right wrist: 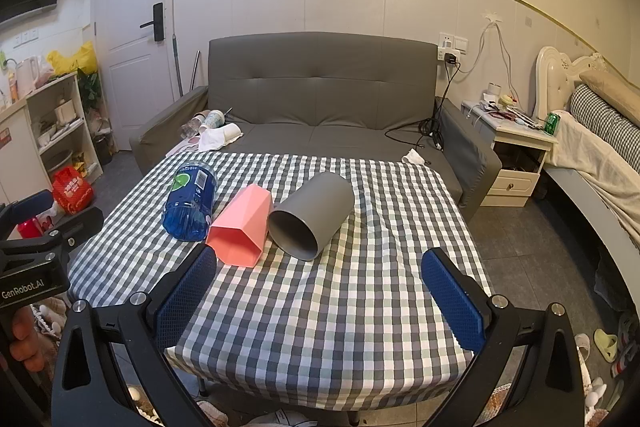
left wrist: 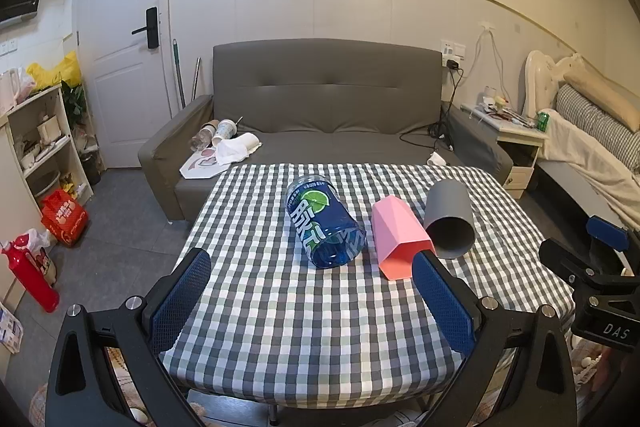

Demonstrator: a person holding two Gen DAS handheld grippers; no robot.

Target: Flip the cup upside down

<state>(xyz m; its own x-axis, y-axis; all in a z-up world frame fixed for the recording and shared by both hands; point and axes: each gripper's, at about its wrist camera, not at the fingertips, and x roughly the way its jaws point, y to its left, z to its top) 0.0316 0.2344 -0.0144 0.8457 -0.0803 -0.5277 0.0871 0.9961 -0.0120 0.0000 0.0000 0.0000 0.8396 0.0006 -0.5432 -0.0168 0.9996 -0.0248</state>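
Only the right wrist view shows the grey cup (right wrist: 311, 215) with its open mouth clear; in the left view the pink cup (left wrist: 400, 237) lies beside it, partly behind a fingertip. Both cups and the blue bottle (left wrist: 325, 223) lie on their sides on the checked tablecloth (left wrist: 280, 307) (sofa (left wrist: 320, 95) behind), with the left gripper (left wrist: 312, 303) and right gripper (right wrist: 320, 299) spread wide, holding nothing.

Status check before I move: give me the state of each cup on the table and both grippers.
blue cup: on its side, mouth toward camera
pink cup: on its side, between the others
grey cup: on its side, mouth toward camera
left gripper: open, empty
right gripper: open, empty
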